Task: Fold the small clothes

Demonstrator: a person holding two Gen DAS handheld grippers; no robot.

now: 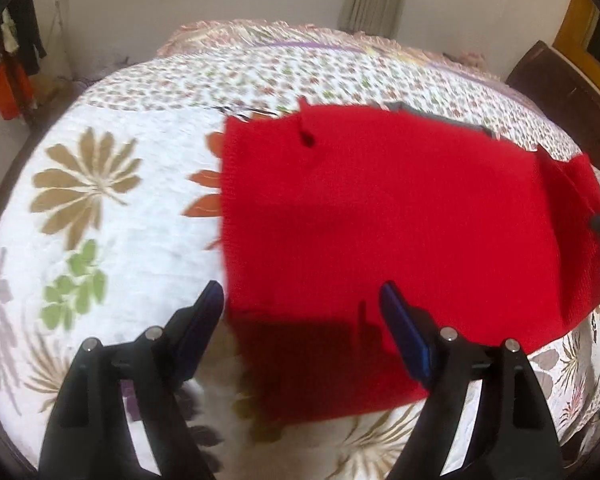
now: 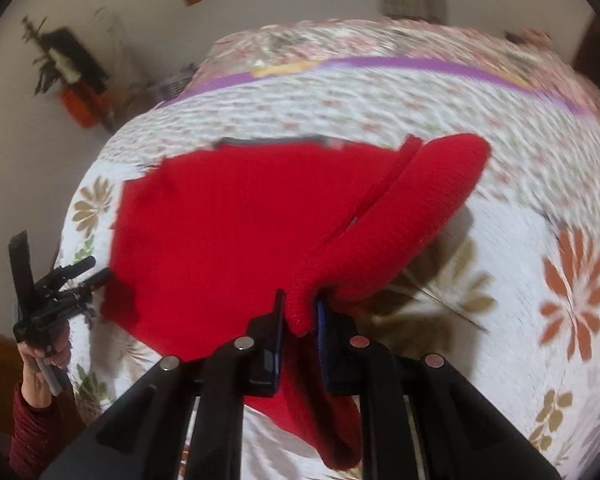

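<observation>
A red knitted garment (image 1: 380, 208) lay spread on a bed covered by a white floral-print quilt (image 1: 112, 208), its body flat and one sleeve (image 2: 412, 216) lifted off the quilt at the right side of the scene. The right tool (image 2: 300, 312) was closed on the end of this sleeve, the red knit pinched between its two blue-padded fingers (image 2: 274, 336) and hanging in a fold below them. The sleeve rose from the grip toward the far right, casting a shadow on the quilt beneath it. The left tool (image 1: 300, 296) hovered above the near left corner of the garment with its fingers (image 1: 204, 320) spread wide and nothing between them; one fingertip stood over the quilt just beside the garment's left edge, the other over the red cloth. In the right wrist view the left tool (image 2: 96, 272) appeared at the far left, held by a hand (image 2: 40, 360) in a dark red knitted cuff. A dark object (image 1: 440, 116) lay partly hidden under the garment's far edge; what it was could not be told. A purple band (image 2: 380, 64) crossed the far part of the quilt.
</observation>
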